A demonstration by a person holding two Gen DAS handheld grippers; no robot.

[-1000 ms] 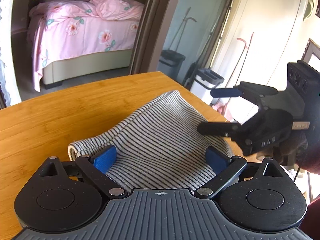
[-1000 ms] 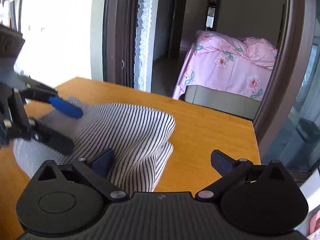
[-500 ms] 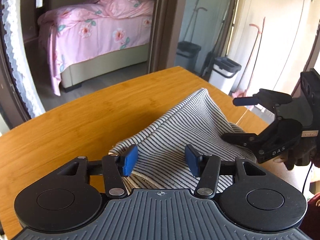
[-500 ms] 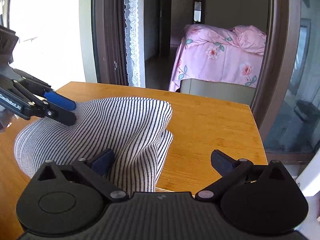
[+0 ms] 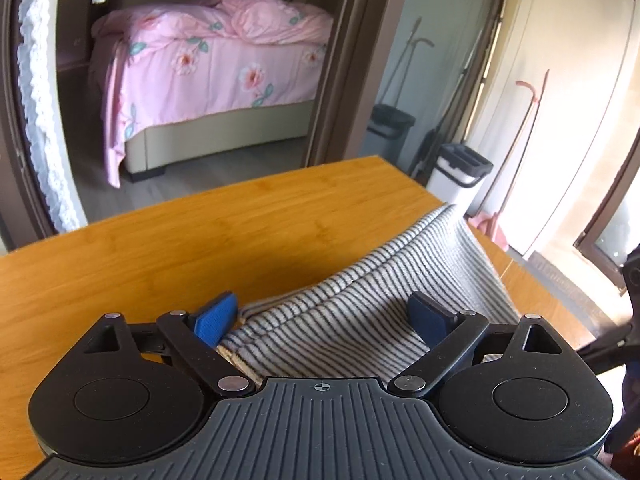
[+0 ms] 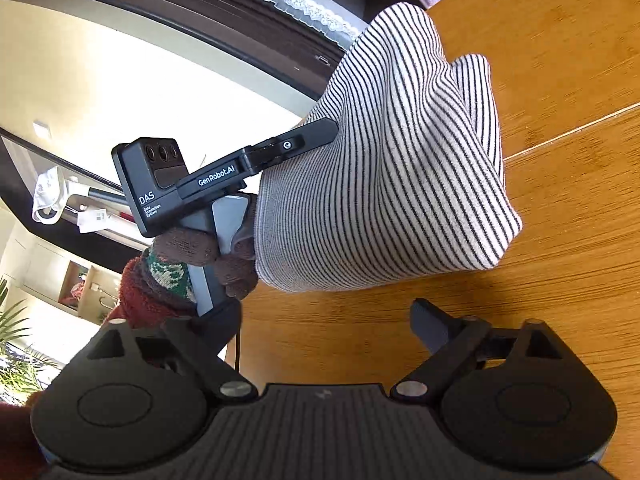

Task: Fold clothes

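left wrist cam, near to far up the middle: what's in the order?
left gripper → striped garment → wooden table → grey floor → bed with pink floral cover

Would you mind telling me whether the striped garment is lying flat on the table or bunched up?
Bunched up: the striped garment rises in a rounded, folded-over mound on the wooden table instead of lying flat.

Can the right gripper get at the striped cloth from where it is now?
Probably yes: the right gripper is open over bare table, empty, with the striped cloth just ahead and nothing between. The left gripper sits at its far side.
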